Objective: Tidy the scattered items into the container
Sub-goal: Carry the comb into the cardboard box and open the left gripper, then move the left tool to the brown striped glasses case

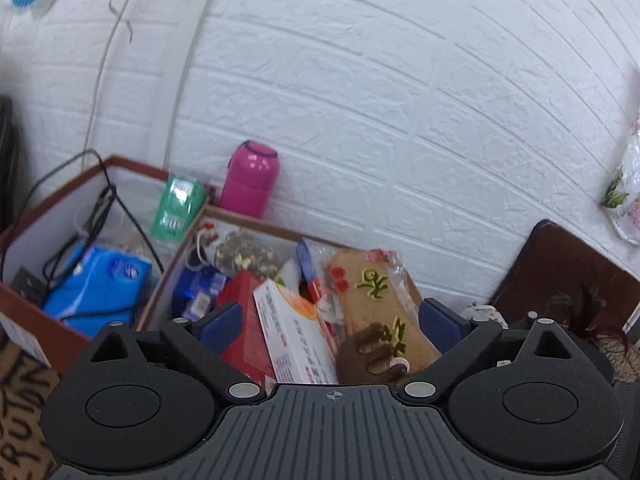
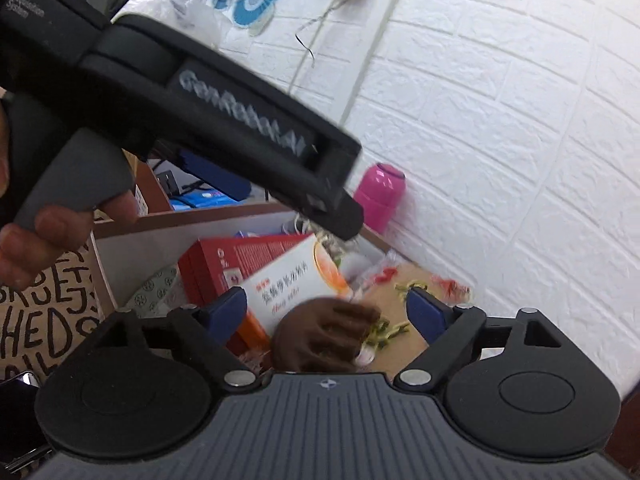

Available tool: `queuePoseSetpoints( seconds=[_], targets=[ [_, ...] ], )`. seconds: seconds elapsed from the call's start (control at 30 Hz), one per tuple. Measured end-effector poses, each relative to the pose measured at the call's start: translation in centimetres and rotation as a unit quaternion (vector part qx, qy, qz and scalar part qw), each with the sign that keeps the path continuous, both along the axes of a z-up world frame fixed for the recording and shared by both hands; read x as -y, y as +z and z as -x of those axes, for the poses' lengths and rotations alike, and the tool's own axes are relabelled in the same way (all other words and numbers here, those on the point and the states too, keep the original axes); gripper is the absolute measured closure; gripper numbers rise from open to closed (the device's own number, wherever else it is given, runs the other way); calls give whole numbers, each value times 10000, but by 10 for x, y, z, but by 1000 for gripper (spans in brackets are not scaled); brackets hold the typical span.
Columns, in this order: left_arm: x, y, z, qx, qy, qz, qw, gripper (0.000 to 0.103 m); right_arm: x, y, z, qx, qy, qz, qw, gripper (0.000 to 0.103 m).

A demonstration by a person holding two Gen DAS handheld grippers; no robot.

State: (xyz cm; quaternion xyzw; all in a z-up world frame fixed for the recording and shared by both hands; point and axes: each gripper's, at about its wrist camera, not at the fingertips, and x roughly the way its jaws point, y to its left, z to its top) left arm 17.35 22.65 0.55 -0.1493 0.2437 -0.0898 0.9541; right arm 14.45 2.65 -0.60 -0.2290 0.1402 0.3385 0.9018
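A brown-rimmed cardboard box (image 1: 248, 216) holds several items: a red box (image 1: 240, 320), a white and orange box (image 1: 292, 332), a tan packet with yellow marks (image 1: 376, 300) and a dark brown claw hair clip (image 1: 372, 356). My left gripper (image 1: 330, 320) is open and empty above the box. My right gripper (image 2: 326, 310) is open and empty above the same box (image 2: 192, 220), with the brown clip (image 2: 320, 336) lying between its fingers below. The left gripper's body (image 2: 180, 92) crosses the top left of the right wrist view.
A second box (image 1: 52, 196) at the left holds a blue tissue pack (image 1: 100, 288) and black cables. A pink bottle (image 1: 250, 184) stands against the white brick wall. A dark brown table (image 1: 560, 280) is at the right. A lettered mat (image 2: 44, 312) lies at the left.
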Motion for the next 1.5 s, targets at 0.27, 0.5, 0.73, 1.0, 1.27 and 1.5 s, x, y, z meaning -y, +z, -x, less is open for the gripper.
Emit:
queuePoseSetpoints(
  seconds=[0.27,0.5,0.73,1.0,1.27,1.5],
  targets=[
    [22,3,23,-53,-82,-187,9998,1,26,11,27,-105,-273,-332,9990,3],
    [55,11,59,19,-283,-339,9990,0,52,27,53,-8,-372,-662,9971,1],
    [105,-2,97,-19,-766,-471,9959,0,98,26,85,-62,-652,-1120,9915,0],
    [155,-29,113,-318,-1178,-184,9924,0,168,-9,102,-323,-1382,-1170,9829,1],
    [212,-44,95,-440,-1470,-318,9877,0,240,-34,90,-647,-2148,-1358,9650,1],
    [236,-63,59,-622,-1185,-585,9893,5,247,-61,60,-778,-1966,-1031,9719,2]
  ],
)
